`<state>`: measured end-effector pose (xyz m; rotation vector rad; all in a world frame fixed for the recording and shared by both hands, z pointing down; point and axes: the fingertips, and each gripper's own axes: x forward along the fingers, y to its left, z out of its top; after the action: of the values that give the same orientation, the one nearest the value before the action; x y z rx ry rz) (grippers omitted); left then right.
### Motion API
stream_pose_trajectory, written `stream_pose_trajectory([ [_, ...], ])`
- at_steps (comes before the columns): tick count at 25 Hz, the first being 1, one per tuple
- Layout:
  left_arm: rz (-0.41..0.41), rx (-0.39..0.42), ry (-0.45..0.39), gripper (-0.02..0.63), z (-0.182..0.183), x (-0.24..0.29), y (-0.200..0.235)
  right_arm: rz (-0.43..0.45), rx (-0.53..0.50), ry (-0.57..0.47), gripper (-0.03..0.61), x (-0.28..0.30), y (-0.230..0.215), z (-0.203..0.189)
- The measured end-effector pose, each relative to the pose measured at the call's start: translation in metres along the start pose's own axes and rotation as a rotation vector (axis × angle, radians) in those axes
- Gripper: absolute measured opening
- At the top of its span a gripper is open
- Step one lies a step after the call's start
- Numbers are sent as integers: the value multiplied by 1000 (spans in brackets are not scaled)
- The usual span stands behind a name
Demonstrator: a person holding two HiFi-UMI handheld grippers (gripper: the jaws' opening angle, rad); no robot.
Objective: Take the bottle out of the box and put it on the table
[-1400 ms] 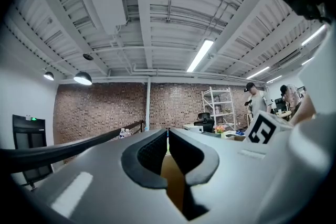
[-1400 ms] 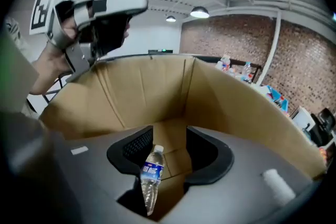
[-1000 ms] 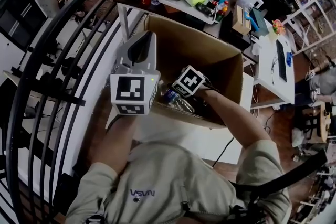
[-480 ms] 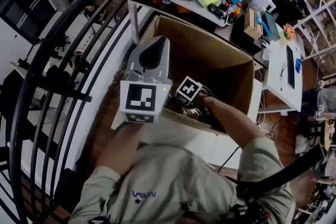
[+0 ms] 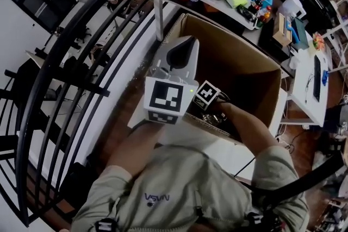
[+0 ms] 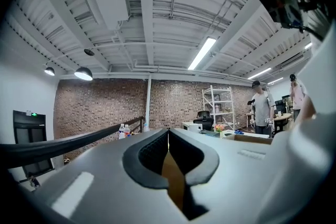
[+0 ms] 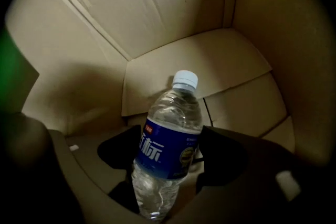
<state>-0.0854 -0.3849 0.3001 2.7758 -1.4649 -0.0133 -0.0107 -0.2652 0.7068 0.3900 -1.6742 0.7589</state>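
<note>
Our right gripper (image 7: 167,162) pointed down into the cardboard box (image 7: 173,18), jaws just opened wide either side of the water bottle (image 7: 172,139) on its floor, not gripping. Clamped off-centre, we judged, the round bottle could squirt free.

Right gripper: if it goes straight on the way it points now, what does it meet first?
The water bottle: it already lies between the jaws of the right gripper, which have just been opening. Behind it is the floor of the cardboard box, probably close.
</note>
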Motion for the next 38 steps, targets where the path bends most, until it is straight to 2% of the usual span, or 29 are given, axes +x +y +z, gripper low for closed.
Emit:
stream_pose_trajectory([
  [3, -2, 4, 2, 0, 0, 0, 2, -9, 40, 20, 309, -3, -3, 0],
  [7, -1, 12, 4, 0, -2, 1, 1, -13, 52, 11, 285, -4, -7, 2],
  [11, -1, 15, -3, 0, -1, 1, 1, -37, 51, -28, 277, -15, -19, 8],
  [16, -7, 19, -8, 0, 0, 5, 2, -64, 88, -139, 272, -58, -25, 23],
  [22, -21, 22, 8, 0, -4, 11, 6, -127, 157, -373, 272, -133, -40, 43],
  [29, -51, 14, -10, 0, 4, 15, -11, -230, 259, -740, 272, -256, -40, 38],
  [33, -102, 26, -23, 0, 14, 18, -37, -326, 284, -939, 272, -325, -26, 25],
  [38, -169, 36, -31, 0, 20, 19, -75, -479, 281, -1121, 272, -395, -1, -8],
])
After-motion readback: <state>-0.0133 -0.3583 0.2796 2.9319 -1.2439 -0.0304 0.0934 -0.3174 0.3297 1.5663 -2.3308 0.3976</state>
